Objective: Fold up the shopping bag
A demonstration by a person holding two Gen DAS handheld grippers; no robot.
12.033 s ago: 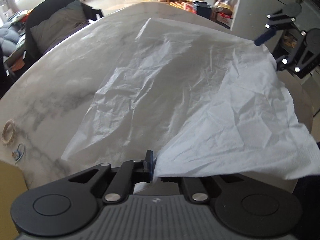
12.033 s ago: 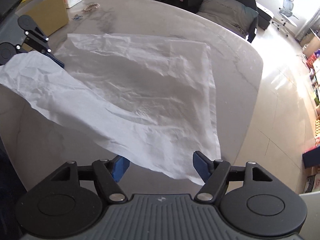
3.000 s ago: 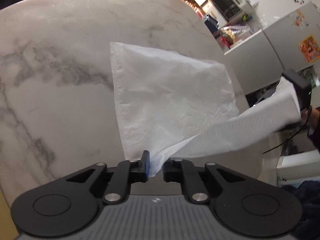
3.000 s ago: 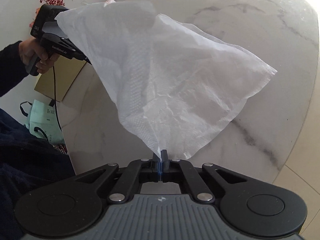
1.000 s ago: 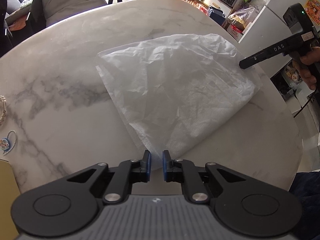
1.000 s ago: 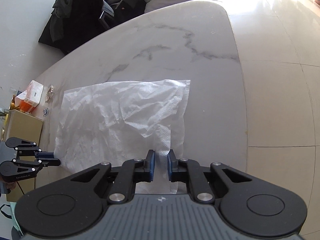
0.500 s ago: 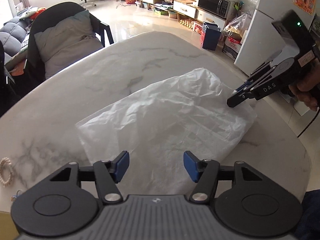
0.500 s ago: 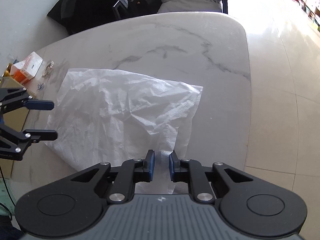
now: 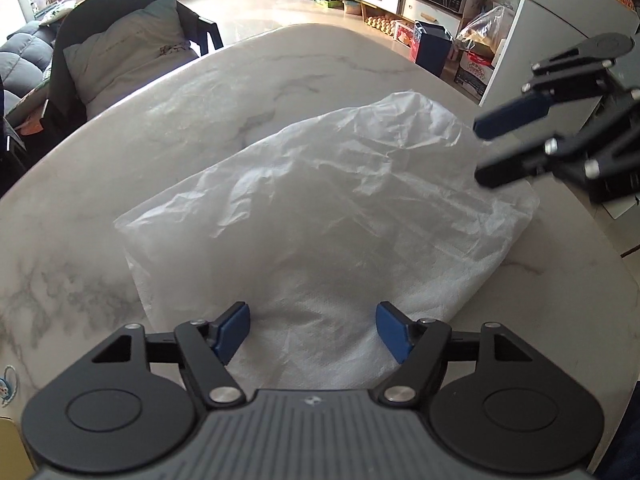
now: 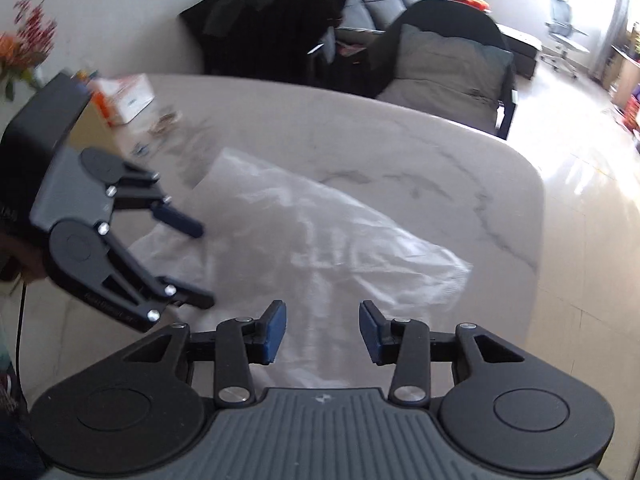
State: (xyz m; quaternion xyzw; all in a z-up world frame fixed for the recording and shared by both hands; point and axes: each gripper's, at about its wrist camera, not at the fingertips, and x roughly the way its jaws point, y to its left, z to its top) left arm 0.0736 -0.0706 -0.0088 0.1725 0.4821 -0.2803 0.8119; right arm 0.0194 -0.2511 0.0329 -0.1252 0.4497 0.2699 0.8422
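Note:
The white crinkled shopping bag (image 9: 320, 216) lies folded over and puffed up on the marble table (image 9: 100, 184). It also shows in the right wrist view (image 10: 320, 248), blurred. My left gripper (image 9: 314, 330) is open and empty above the bag's near edge. My right gripper (image 10: 322, 330) is open and empty over the bag's other end. In the left wrist view the right gripper (image 9: 500, 148) hovers open over the bag's far right corner. In the right wrist view the left gripper (image 10: 192, 264) hangs open at the left.
A black chair with a grey cushion (image 9: 120, 52) stands beyond the table. A small box (image 10: 128, 96) and a brown carton (image 10: 92, 132) sit at the table's far left. The table edge (image 10: 536, 240) drops to a tiled floor on the right.
My right gripper has opened and let go of the bag's edge. My left gripper, open since half a second ago, has dropped closer over the bag. The bag now lies loose on the table.

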